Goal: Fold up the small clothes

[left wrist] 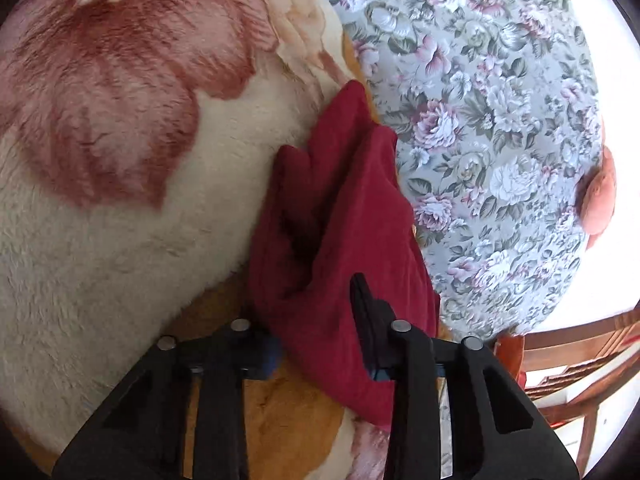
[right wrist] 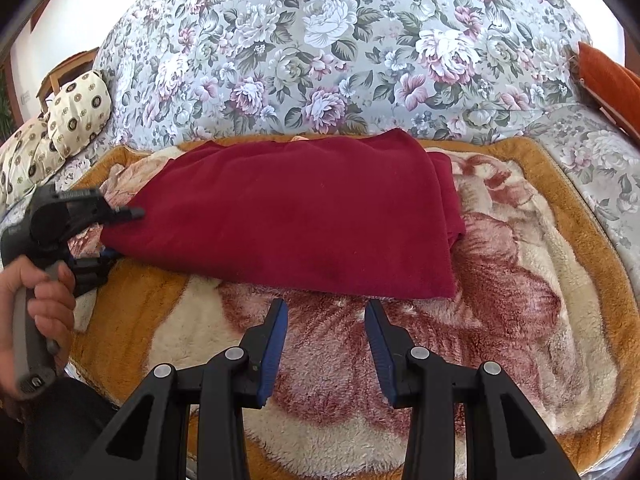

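Dark red fleece garment [right wrist: 304,208] lies on plush blanket [right wrist: 500,280]; left tongs [left wrist: 320,332] clamp its left edge. Right tongs [right wrist: 326,324] half open, empty, near its near hem.

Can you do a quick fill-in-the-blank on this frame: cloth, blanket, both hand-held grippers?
1. The cloth being folded is dark ____.
2. It lies on a fleece blanket with an ____ border.
3. The left hand-held gripper is closed on the cloth's ____.
4. The right hand-held gripper holds ____, jaws apart.

Missing words: red; orange; edge; nothing
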The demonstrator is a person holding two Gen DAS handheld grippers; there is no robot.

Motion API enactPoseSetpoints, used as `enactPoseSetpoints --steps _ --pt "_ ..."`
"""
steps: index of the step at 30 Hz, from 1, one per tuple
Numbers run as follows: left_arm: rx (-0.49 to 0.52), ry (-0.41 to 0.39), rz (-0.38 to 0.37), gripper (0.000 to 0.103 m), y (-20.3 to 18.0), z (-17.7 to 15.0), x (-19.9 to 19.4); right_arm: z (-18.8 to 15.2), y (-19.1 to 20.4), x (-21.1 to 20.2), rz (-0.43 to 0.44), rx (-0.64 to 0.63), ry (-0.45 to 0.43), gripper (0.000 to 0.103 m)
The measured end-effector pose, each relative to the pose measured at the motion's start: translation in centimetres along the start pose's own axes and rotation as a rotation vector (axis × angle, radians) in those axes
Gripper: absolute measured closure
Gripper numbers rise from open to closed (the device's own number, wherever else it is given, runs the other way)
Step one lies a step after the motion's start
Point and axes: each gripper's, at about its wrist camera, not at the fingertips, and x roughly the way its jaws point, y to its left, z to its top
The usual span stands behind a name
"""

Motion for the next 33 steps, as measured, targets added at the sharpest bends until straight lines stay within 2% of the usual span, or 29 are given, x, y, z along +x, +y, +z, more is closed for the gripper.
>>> enactPoseSetpoints --steps 4,6,9,12,13,15,16,17,19,22,24,25,26,27,28,30,33 --pt "0.028 -0.024 -0.032 0.076 0.2 -0.1 0.0 0.1 0.9 -0.4 -0.043 -0.047 -0.007 0.065" --pt "0.038 -0.043 -0.042 0.076 0.3 -0.2 -0.1 1.2 1.5 -0.8 -0.016 -0.063 -0.022 0.065" --pt "0.048 -0.058 -0.043 0.076 0.3 -0.4 -0.1 6.2 3.5 -0.9 0.094 -0.082 -0.029 0.065" --pt "0.063 -0.066 -0.030 0.076 0.0 -0.5 0.1 12.6 6.7 1.9 0.333 -0.077 0.077 0.060" --pt "0.073 -0.068 -0.020 0.076 -0.1 -0.5 0.1 14.9 8.1 3.9 0.430 -0.063 0.145 0.060" --pt "0.097 -0.085 0.002 0.076 -0.4 -0.6 0.1 17.8 10.0 7.4 0.502 -0.041 0.231 0.060" --pt "0.111 -0.099 0.010 0.076 -0.5 -0.7 0.0 19.6 11.0 9.7 0.499 -0.018 0.263 0.060" --pt "0.135 -0.114 0.026 0.088 -0.7 -0.8 0.0 20.7 11.6 11.3 0.493 0.008 0.285 0.060" --pt "0.196 -0.148 0.079 0.094 -1.5 -1.2 0.0 22.5 12.5 14.8 0.503 0.095 0.355 0.060" --pt "0.303 -0.196 0.150 0.095 -3.1 -2.3 0.1 23.8 13.6 18.7 0.543 0.192 0.454 0.059" --pt "0.409 -0.239 0.186 0.095 -4.7 -3.3 0.1 24.1 14.2 20.2 0.514 0.214 0.476 0.055" --pt "0.463 -0.262 0.198 0.095 -5.5 -3.9 0.0 24.3 14.5 21.0 0.502 0.228 0.485 0.052" --pt "0.508 -0.277 0.208 0.095 -6.2 -4.4 0.1 24.3 14.4 21.6 0.491 0.241 0.497 0.041" --pt "0.539 -0.287 0.210 0.095 -6.6 -4.8 0.1 24.4 14.3 22.2 0.484 0.262 0.505 0.036" --pt "0.576 -0.298 0.213 0.095 -7.2 -5.3 0.2 24.5 14.4 23.0 0.484 0.279 0.525 0.035" --pt "0.632 -0.318 0.220 0.095 -8.0 -5.9 0.3 24.6 14.8 24.0 0.475 0.271 0.564 0.034" --pt "0.724 -0.353 0.228 0.095 -9.3 -7.1 0.4 24.9 16.6 25.3 0.429 0.190 0.629 0.034"
